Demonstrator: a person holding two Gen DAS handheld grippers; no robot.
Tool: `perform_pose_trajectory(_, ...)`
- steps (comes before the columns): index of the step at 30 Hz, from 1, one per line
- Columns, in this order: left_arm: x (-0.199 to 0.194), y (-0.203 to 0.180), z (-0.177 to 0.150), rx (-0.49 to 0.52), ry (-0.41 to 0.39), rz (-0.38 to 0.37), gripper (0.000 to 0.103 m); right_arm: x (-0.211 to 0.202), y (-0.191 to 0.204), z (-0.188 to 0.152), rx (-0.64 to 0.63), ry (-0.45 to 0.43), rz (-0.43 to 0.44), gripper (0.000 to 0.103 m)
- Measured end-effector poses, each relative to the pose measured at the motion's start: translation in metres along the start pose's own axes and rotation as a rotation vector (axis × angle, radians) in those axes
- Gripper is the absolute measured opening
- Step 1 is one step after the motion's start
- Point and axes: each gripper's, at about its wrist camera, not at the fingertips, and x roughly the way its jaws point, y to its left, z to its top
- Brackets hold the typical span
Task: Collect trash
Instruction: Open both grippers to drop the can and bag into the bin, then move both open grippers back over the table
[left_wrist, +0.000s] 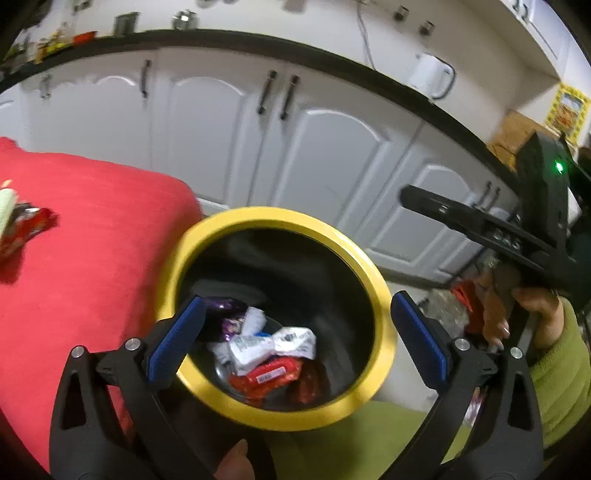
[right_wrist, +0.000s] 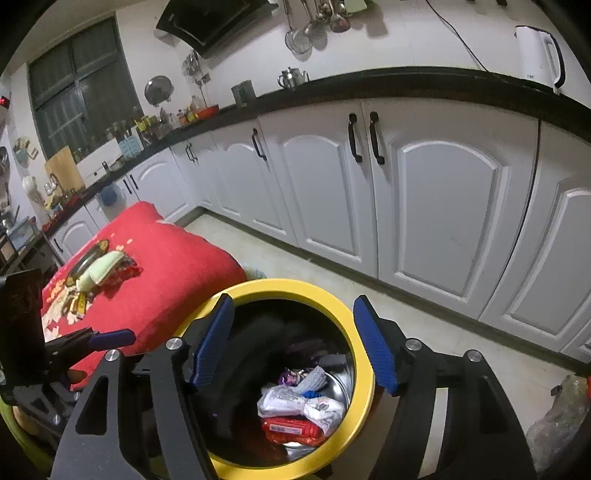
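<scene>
Both fisheye views look down into a bin with a yellow rim (left_wrist: 380, 295) and a dark inner wall, standing on the floor (right_wrist: 295, 266) just off the near corner of a surface draped in a red cloth (left_wrist: 92, 240).

Left hand-held gripper (left_wrist: 299, 336): its jaws stand spread wide above the bin mouth, blue pads (left_wrist: 177, 332) to either side, nothing between them. Right hand-held gripper (right_wrist: 295, 343): jaws likewise apart over the bin, nothing pinched. In the left wrist view the right tool reaches in from the right edge, held by a hand (left_wrist: 532, 314) in a green sleeve (left_wrist: 561, 373).

Trash in the bin: a red wrapper (right_wrist: 291, 430) lies at the bottom, white crumpled wrappers (right_wrist: 299, 400) resting on it, and a purple wrapper (left_wrist: 231, 321) beyond them toward the far wall.

Trash on the surface: a heap of wrappers (right_wrist: 110, 271), red and pale green, lies toward the far edge of the cloth beside a round dark dish (right_wrist: 83, 260); smaller scraps (right_wrist: 74, 304) are scattered along the left edge. Open red cloth separates this heap from the bin.

Surroundings: white cabinet doors (right_wrist: 325, 192) with black handles run along the back under a black countertop (right_wrist: 406, 79), which carries a white kettle (right_wrist: 539, 55) and a metal teapot (right_wrist: 291, 78). A clear bag (right_wrist: 557, 417) lies on the floor right of the bin.
</scene>
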Motion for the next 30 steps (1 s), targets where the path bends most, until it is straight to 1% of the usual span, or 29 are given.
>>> perform_pose_trajectory(2, -0.007, 0.004, 0.002, -0.013, -0.021, 0.024, 0.092, -0.003, 0.002, 0.002, 0.001, -0.015, 0.003, 0.067)
perform_pose_trajectory(5, -0.020, 0.009, 0.004, -0.022, -0.060, 0.086, 0.092, -0.008, 0.005, 0.004, 0.004, -0.037, 0.013, 0.067)
perform_pose_trajectory(8, -0.032, 0.014, 0.006, -0.030, -0.092, 0.132, 0.092, -0.013, 0.011, 0.006, -0.005, -0.055, 0.026, 0.067)
perform_pose_trajectory(24, -0.089, 0.026, 0.010, -0.015, -0.245, 0.264, 0.092, -0.028, 0.065, 0.012, -0.096, -0.110, 0.120, 0.071)
perform_pose_trajectory(30, -0.106, 0.039, 0.008, -0.050, -0.278, 0.300, 0.092, -0.027, 0.089, 0.012, -0.129, -0.107, 0.162, 0.072)
